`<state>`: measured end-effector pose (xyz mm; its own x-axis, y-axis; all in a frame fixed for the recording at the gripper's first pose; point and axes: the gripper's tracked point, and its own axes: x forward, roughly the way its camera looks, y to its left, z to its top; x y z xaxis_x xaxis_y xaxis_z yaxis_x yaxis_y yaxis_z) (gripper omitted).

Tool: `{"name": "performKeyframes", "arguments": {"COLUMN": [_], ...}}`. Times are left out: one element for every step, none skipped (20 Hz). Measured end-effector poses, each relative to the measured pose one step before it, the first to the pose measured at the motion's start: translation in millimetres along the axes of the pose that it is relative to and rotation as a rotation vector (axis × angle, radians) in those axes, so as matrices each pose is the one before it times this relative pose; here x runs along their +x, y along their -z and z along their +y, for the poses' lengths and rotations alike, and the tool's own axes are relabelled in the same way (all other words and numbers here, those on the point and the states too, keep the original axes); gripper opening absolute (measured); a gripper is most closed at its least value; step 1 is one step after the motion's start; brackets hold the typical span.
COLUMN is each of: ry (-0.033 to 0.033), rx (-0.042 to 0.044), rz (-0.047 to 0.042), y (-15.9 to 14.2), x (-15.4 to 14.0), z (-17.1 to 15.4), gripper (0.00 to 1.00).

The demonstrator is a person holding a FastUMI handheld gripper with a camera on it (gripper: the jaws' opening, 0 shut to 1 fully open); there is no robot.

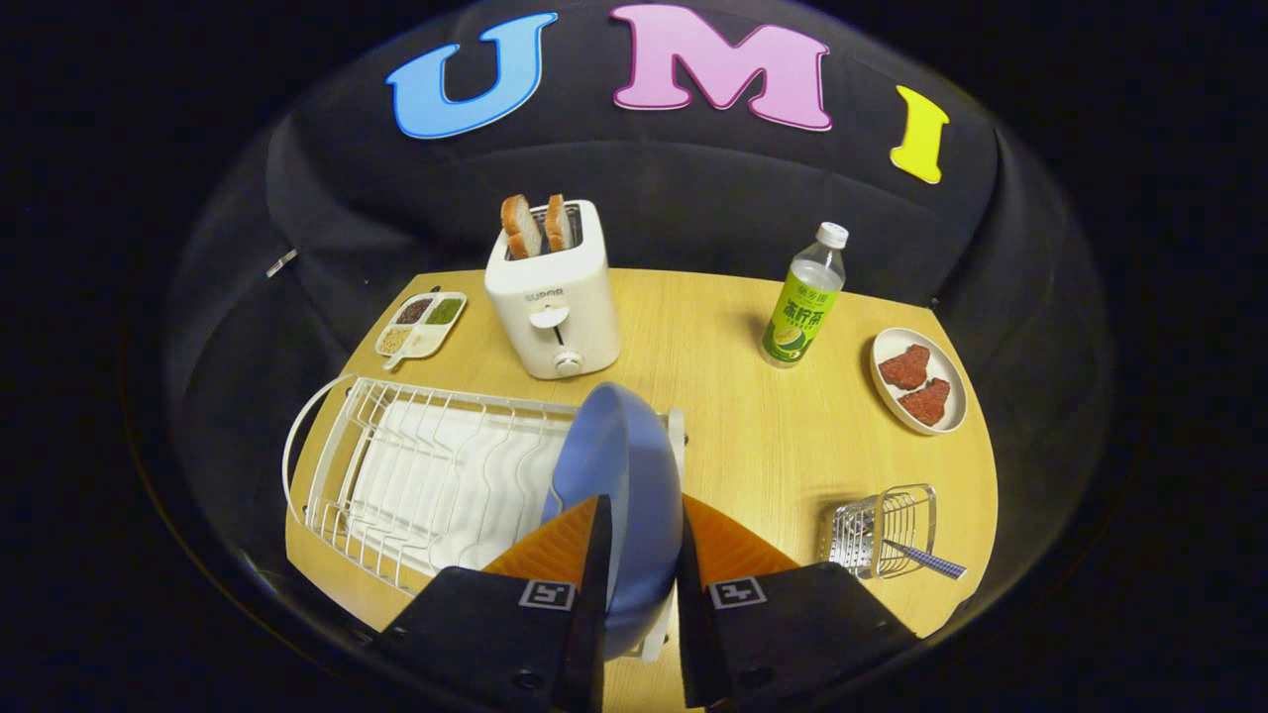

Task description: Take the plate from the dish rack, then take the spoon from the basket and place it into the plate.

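Plate (619, 465), smooth, round, clamped between tongs (642, 555).

glossy plate (619, 465), wire rack (416, 465), wood-grain table (753, 416).

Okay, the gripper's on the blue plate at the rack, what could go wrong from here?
1. The plate stands on edge between the fingers, gripped near its rim; it may pivot or slip as it lifts.
2. It sits at the rack end by the wires, so it could snag and drag the rack.
3. The toaster stands just beyond the rack; a forward swing might hit it.
The gripper looks shut on the plate.
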<state>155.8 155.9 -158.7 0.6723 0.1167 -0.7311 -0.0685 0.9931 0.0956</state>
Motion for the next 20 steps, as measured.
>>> {"name": "performKeyframes", "arguments": {"ry": [0.01797,0.00445,0.01066,0.01635,0.01683,0.03314,0.02644,-0.00040,-0.01082,-0.00534,0.00582,-0.00101,0.00124,0.00407,0.01065,0.01258,0.01271,0.01392,-0.00080,-0.00800], "rx": [0.00371,-0.00507,-0.02318,-0.03138,-0.02830,-0.03412,-0.04256,-0.03445,-0.01951,-0.00593,-0.00128,-0.00273,-0.01424,-0.01426,-0.00999,-0.01421,-0.02924,-0.04266,-0.01972,0.00903], "rz": [-0.01842,-0.00694,-0.00682,-0.01840,-0.03467,-0.04956,-0.04916,-0.01043,-0.00455,0.00358,-0.00426,-0.00879,-0.01443,-0.01168,-0.00489,-0.03029,-0.03828,-0.03940,-0.02140,-0.00828], "y": [-5.36,-3.14,-0.39,-3.81,-7.13,-10.94,-10.44,-1.12,0.93,2.09,-1.06,-2.28,-3.25,-1.64,0.84,-3.78,-4.46,-6.02,-4.39,-3.30], "x": [-1.94,-1.58,-1.58,-2.40,-1.55,-1.66,-2.32,-1.47,0.89,0.77,-0.47,-0.49,-2.05,-1.37,-2.29,-2.33,-0.08,-0.86,-3.46,-1.98], "z": [-1.76,1.23,2.06,0.90,1.22,-1.69,-2.21,4.64,6.57,4.74,-2.13,0.83,-0.42,0.11,-0.27,0.88,2.03,1.99,5.49,8.23], "gripper": [0.32,0.31,0.31,0.30,0.29,0.29,0.28,0.26,0.27,0.27,0.26,0.25,0.25,0.25,0.25,0.26,0.26,0.25,0.25,0.25]}}
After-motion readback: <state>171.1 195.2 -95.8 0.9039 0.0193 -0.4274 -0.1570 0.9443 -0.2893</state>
